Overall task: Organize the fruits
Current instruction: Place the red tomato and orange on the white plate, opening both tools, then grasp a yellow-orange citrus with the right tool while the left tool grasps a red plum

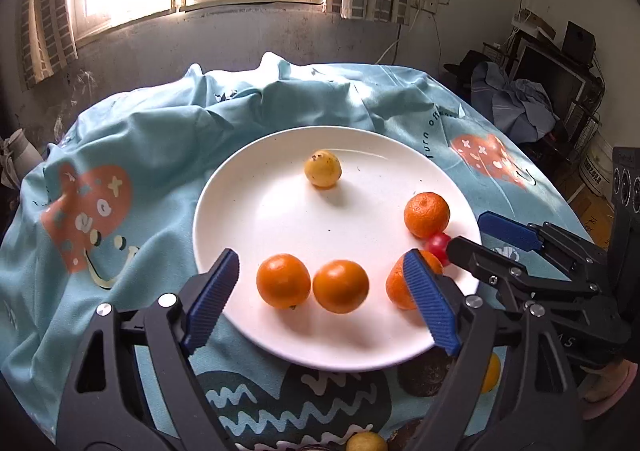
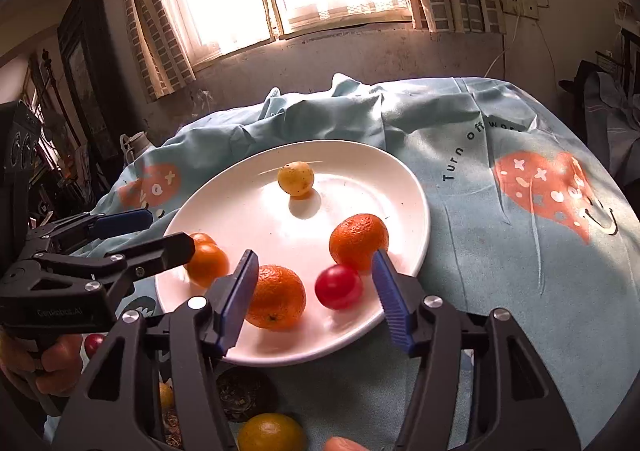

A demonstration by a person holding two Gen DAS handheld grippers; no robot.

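Both grippers were held with jaws apart and empty over the near rim of the plate (image 1: 240, 179): the left gripper (image 1: 322, 303) above two oranges (image 1: 283, 281), the right gripper (image 2: 316, 297) above an orange (image 2: 276, 297) and a tomato (image 2: 338, 287). All fruit lay on the plate; being round, no long axis could be told. A yellow fruit (image 1: 323, 168) sat near the far rim. One orange (image 1: 396, 283) was partly hidden behind a blue pad (image 1: 432, 299). More fruit on the cloth (image 1: 140, 139) was cut off below.
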